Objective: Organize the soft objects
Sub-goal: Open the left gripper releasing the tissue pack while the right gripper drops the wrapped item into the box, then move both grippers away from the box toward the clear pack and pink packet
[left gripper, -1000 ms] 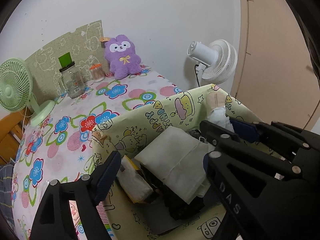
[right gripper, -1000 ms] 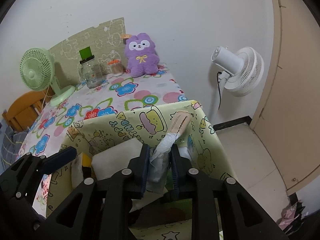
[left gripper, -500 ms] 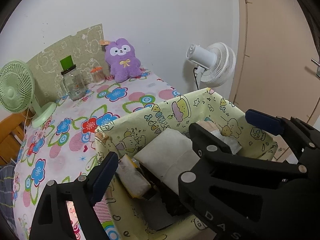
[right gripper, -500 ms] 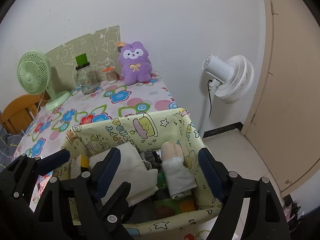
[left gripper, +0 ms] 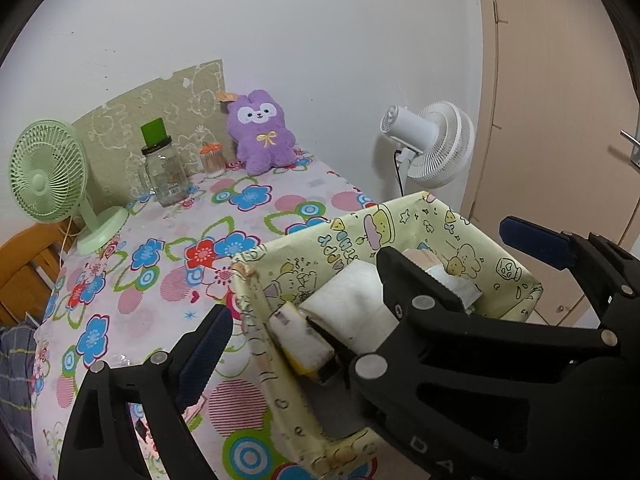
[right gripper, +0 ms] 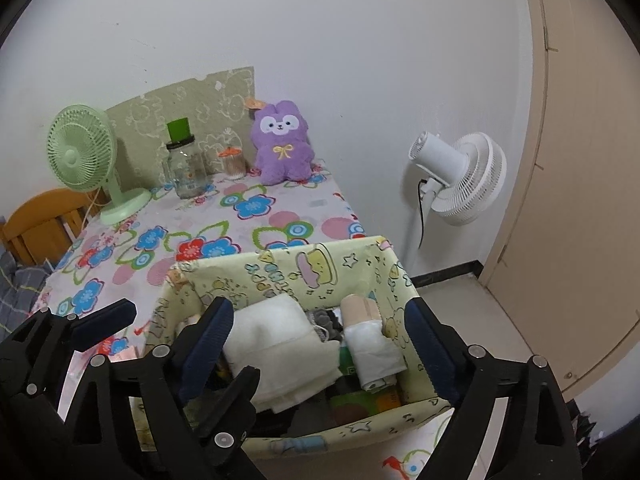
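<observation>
Your right gripper (right gripper: pixel 316 344) stands with its jaws wide apart over the yellow cartoon-print storage box (right gripper: pixel 288 276) at lower centre of the right wrist view; they have just been opening, and nothing is pressed between them. Inside the box a white folded cloth (right gripper: pixel 280 344) lies at left and a beige-and-white roll (right gripper: pixel 368 340) at right, both loose, with darker items beneath that cannot be made out.

Your left gripper (left gripper: pixel 404 312) also has its jaws spread and has just been opening further. One finger (left gripper: pixel 208 348) sits outside the box's left wall over the flowered tabletop (left gripper: pixel 168 280). The right gripper's black frame crosses the lower right of the left wrist view and hides much of the box interior.

Toward the upper left of both views stand a green desk fan (right gripper: pixel 84 160), a glass jar (right gripper: pixel 184 172), a small orange-lidded container (right gripper: pixel 232 164) and a purple plush toy (right gripper: pixel 284 144). A white floor fan (right gripper: pixel 456 176) stands right of the tabletop, beside a beige door (right gripper: pixel 580 200).
</observation>
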`<state>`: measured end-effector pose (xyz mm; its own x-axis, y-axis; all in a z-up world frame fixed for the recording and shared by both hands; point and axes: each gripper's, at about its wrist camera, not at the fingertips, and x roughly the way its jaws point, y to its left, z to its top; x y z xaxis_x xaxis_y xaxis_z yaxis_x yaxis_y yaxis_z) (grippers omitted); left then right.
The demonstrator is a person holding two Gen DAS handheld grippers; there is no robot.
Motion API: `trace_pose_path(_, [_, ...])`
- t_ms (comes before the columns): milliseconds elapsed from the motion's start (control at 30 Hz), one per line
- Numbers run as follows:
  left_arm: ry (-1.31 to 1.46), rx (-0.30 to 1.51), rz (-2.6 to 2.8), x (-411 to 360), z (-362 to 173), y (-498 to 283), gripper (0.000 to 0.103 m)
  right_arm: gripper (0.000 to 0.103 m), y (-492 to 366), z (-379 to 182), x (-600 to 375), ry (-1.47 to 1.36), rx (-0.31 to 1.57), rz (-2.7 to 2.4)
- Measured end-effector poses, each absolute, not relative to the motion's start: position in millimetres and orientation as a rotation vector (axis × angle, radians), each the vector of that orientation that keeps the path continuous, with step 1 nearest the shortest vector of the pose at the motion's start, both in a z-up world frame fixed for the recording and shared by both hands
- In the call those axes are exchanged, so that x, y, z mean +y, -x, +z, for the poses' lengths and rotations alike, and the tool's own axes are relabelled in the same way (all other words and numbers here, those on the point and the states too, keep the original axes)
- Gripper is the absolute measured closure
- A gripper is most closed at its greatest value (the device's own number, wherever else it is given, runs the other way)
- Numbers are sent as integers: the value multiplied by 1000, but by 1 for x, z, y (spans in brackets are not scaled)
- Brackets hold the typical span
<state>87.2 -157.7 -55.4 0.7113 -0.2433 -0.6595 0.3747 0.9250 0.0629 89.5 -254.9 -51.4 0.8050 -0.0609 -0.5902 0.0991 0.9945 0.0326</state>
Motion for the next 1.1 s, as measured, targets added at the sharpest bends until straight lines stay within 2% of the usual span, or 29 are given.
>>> trace_pose_path(533, [-172, 641, -328, -124, -29, -72, 3, 7, -71, -20, -222, -23, 567, -76])
trace_pose_path(800, [-159, 611, -314, -105, -17, -60, 3, 0, -60, -6, -204, -13, 532, -65])
trace_pose_path(1100, [-143, 589, -291, -84, -8, -52, 3, 0, -52, 5, -181, -5, 508, -38])
